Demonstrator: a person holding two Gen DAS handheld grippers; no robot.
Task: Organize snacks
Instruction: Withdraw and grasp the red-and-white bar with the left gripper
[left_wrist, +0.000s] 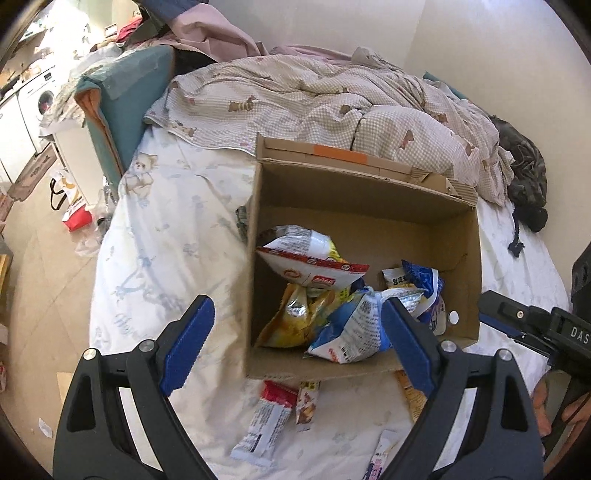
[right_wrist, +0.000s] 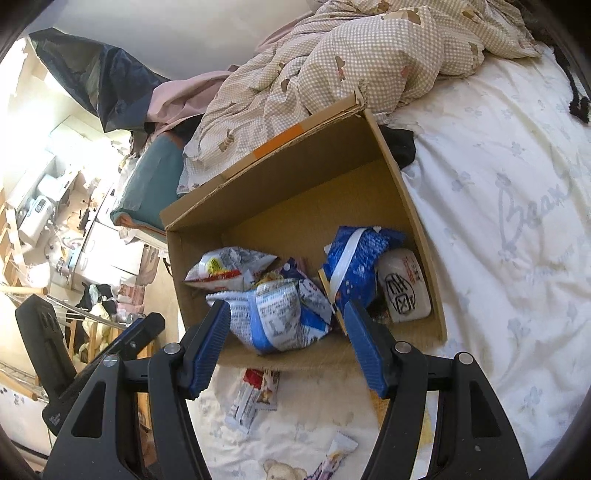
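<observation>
The left hand-held gripper (left_wrist: 297, 343) hung with its blue jaws spread wide and nothing between them, over the near left corner of an open cardboard box (left_wrist: 369, 206) on the bed (left_wrist: 166, 236). The right hand-held gripper (right_wrist: 282, 345) was also open and empty, poised over the box's near wall. Inside the box lay a heap of snack bags: a white and red bag (left_wrist: 310, 258) against the left wall, a yellow bag (left_wrist: 295, 317) below it, a blue and white bag (right_wrist: 273, 314) nearest the right jaws, and a dark blue bag (right_wrist: 356, 266) beside a white packet (right_wrist: 404, 284). On the sheet just outside the near wall lay a red and white bar (left_wrist: 264, 421) touching a smaller packet (left_wrist: 307, 404). A checked quilt (left_wrist: 332, 99) was bunched behind the box.
</observation>
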